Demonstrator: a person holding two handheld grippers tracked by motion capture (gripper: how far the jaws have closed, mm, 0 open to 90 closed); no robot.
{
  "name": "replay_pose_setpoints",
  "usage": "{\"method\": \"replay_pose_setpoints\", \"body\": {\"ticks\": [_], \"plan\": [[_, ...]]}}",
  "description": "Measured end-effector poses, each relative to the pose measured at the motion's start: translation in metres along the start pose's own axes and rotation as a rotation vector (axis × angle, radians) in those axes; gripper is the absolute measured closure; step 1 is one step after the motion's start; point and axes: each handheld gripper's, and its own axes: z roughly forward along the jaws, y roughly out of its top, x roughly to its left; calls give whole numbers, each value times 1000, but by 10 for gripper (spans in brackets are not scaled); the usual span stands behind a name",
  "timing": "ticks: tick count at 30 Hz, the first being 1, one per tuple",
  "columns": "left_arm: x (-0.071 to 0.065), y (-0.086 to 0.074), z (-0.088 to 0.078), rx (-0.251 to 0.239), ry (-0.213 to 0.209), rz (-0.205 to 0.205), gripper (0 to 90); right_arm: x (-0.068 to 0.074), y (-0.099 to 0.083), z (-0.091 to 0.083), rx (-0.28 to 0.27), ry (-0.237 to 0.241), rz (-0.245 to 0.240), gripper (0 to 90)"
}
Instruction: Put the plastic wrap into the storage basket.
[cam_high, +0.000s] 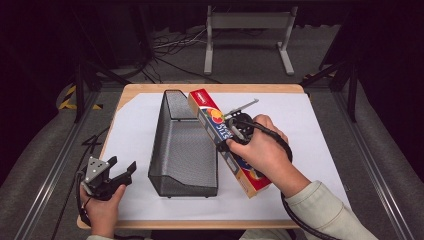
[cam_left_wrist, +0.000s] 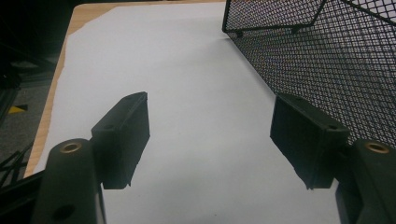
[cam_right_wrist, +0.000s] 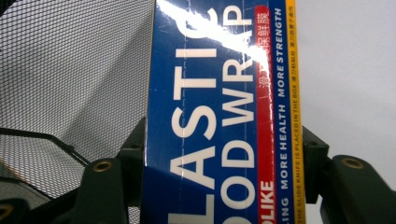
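Note:
A long plastic food wrap box (cam_high: 220, 135), red and blue, is held off the table beside the right wall of a black mesh basket (cam_high: 184, 145). My right gripper (cam_high: 231, 131) is shut on the box across its width; in the right gripper view the blue box (cam_right_wrist: 224, 112) runs between both pads, with the mesh basket (cam_right_wrist: 70, 84) to its left. My left gripper (cam_high: 122, 169) rests near the table's front left corner, open with nothing between its pads (cam_left_wrist: 123, 135). The basket's mesh wall (cam_left_wrist: 327, 56) stands to its right.
White paper (cam_high: 310, 135) covers the wooden table (cam_high: 145, 89). Behind the table stand a grey metal frame (cam_high: 247, 30) and loose cables on the floor. Black tripod legs stand at both far corners.

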Motion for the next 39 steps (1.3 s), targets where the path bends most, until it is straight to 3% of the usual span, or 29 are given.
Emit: {"method": "replay_pose_setpoints", "body": {"ticks": [10,29,39], "plan": [[0,2,2,-3,-4,-2,289,16,8,7,-8,19,0,400],[-1,5,7,-1,-13,6,289,39,19,35,-1,24,63,396],[0,3,5,-1,-10,6,288,50,23,52,49,30,59,394]]}}
